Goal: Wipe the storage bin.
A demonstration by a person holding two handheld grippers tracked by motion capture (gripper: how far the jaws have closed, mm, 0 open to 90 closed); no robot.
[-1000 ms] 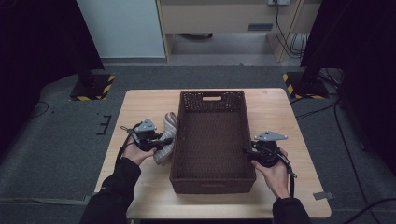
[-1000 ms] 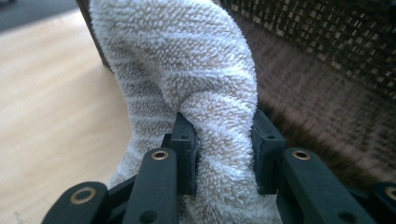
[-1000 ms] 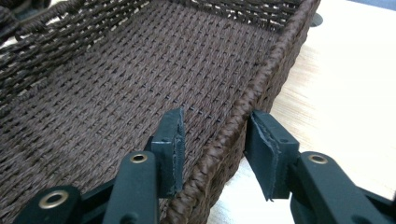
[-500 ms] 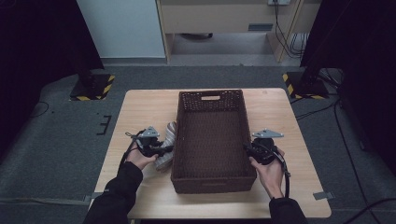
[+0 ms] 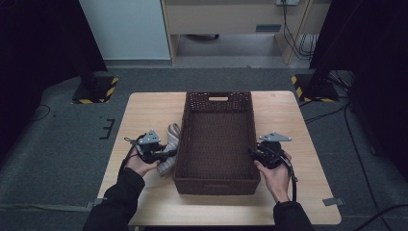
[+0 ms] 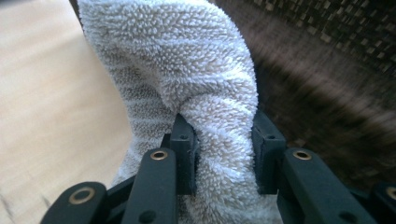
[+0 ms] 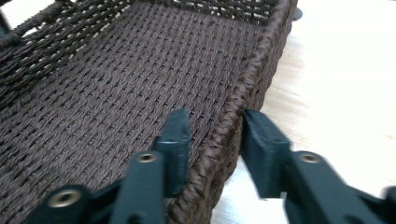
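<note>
Left gripper view showed the left gripper [image 6: 223,154] clenched on a towel [image 6: 187,84] for loading; the right gripper [image 7: 212,140], jaws just opening, straddled the basket [image 7: 252,79] rim.

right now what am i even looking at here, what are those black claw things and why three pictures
A person sits at a wooden table and holds a hand-worked two-jaw gripper in each hand; there is no robot arm. The wide picture comes from a fixed camera above the table. The two close-ups come from small cameras riding on each gripper, looking along its black jaws.

On the table stands a dark brown woven basket, with nothing in it. Beside its left wall lies a pale, fluffy towel.

The left gripper is pinched shut on a fold of that towel. The right gripper straddles the basket's right rim, one jaw inside and one outside; its jaws have just been opening, so they look loose around the rim rather than clamped.
</note>
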